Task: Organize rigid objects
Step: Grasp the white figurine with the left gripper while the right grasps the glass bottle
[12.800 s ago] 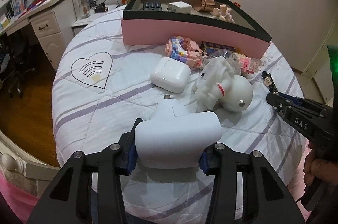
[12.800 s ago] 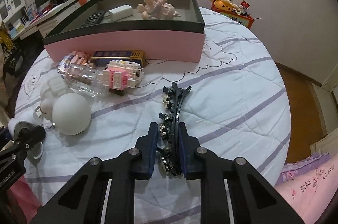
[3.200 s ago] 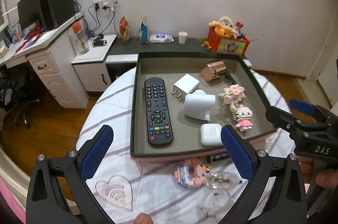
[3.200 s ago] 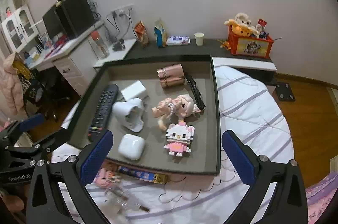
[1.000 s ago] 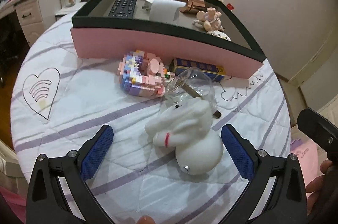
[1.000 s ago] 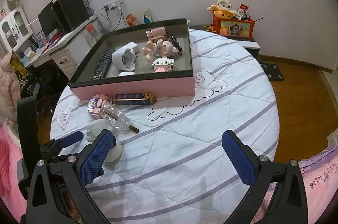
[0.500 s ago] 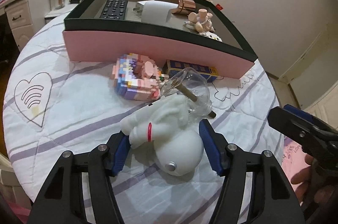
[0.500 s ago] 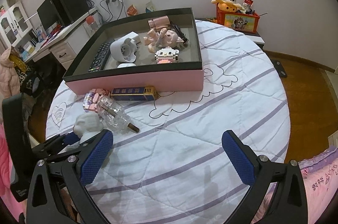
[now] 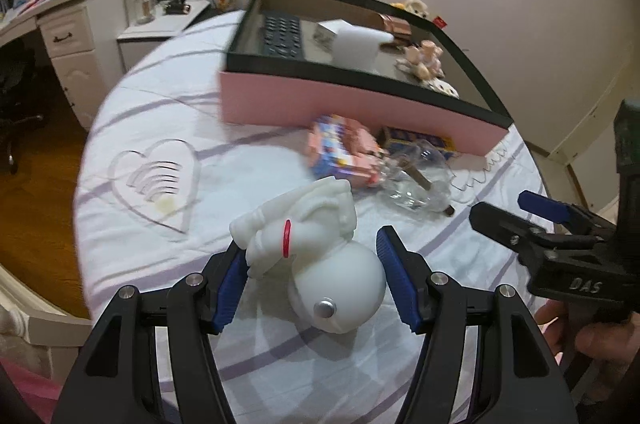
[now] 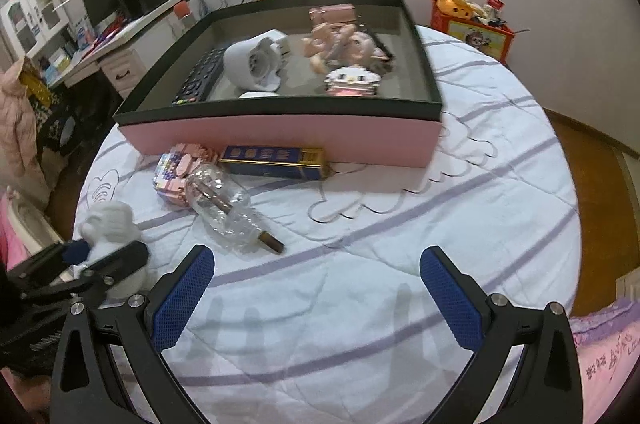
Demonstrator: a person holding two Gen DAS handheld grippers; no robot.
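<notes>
Between the two blue pads of the left claw [image 9: 314, 282] sits a white toy [image 9: 320, 252] with a round head and a red ring. The claw is closed to a narrow gap, and the pads look to be touching the toy's sides, one by its arm and one by its head. The toy rests on the white quilt [image 9: 168, 248] of a round bed. Ahead of the claw lie a pink block toy [image 9: 342, 150] and a clear bottle [image 9: 416, 184], side by side. Past them stands a pink box [image 9: 320, 104] with a dark rim. A remote [image 9: 282, 36] lies inside it. To the right, the right claw [image 9: 532, 220] hovers over the bed.

From the right wrist view, the right claw [image 10: 316, 300] is spread wide and holds nothing. Bare quilt [image 10: 400, 244] lies between its pads. Ahead and to the left lies the bottle [image 10: 222, 204], touching the block toy [image 10: 176, 174]. A blue pack [image 10: 276, 160] lies against the box [image 10: 280, 138]. Far left, the left claw [image 10: 96, 256] is around the white toy [image 10: 112, 224].
</notes>
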